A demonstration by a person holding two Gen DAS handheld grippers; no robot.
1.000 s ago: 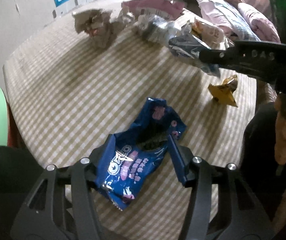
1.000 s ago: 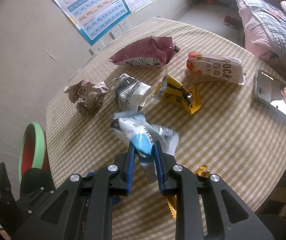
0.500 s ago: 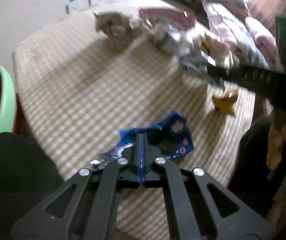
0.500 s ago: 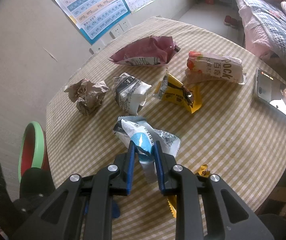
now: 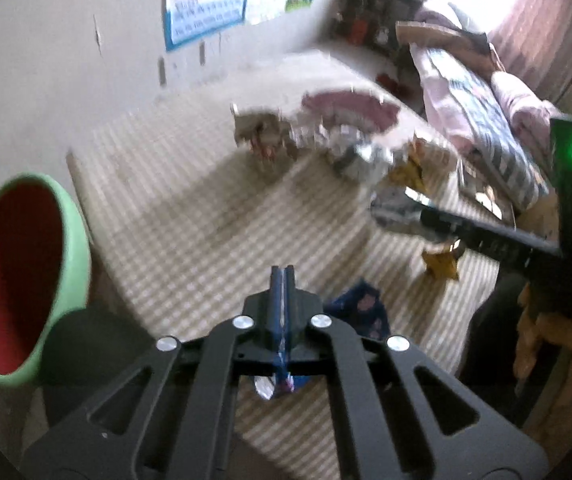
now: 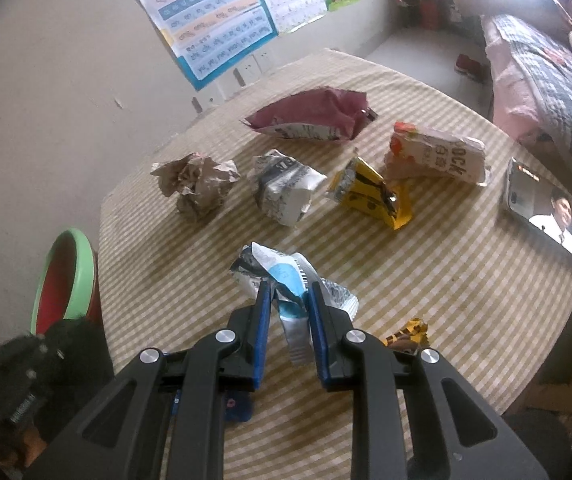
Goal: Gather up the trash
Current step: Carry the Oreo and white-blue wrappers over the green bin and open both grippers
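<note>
Crosswise blue wrapper (image 5: 360,310), left tool (image 5: 282,274) clamped

My right gripper (image 6: 288,300) is matt black plastic with smooth blue pads (image 6: 261,320) and shiny metal bolts; between them sits a crinkled, glossy white-and-blue foil wrapper (image 6: 281,276). My left gripper (image 5: 282,280) pinches a glossy blue film wrapper (image 5: 360,312). Under both lies a matt, woven checked tablecloth (image 6: 446,280). Ahead of the right gripper, the brown ball (image 6: 195,182) is rough crumpled paper; to its right, the yellow packet (image 6: 370,196) and maroon bag (image 6: 318,118) are shiny film. Far right, a phone (image 6: 542,208) has a smooth glass face. Left of the left gripper, a bin (image 5: 75,240) looks like smooth plastic.
</note>
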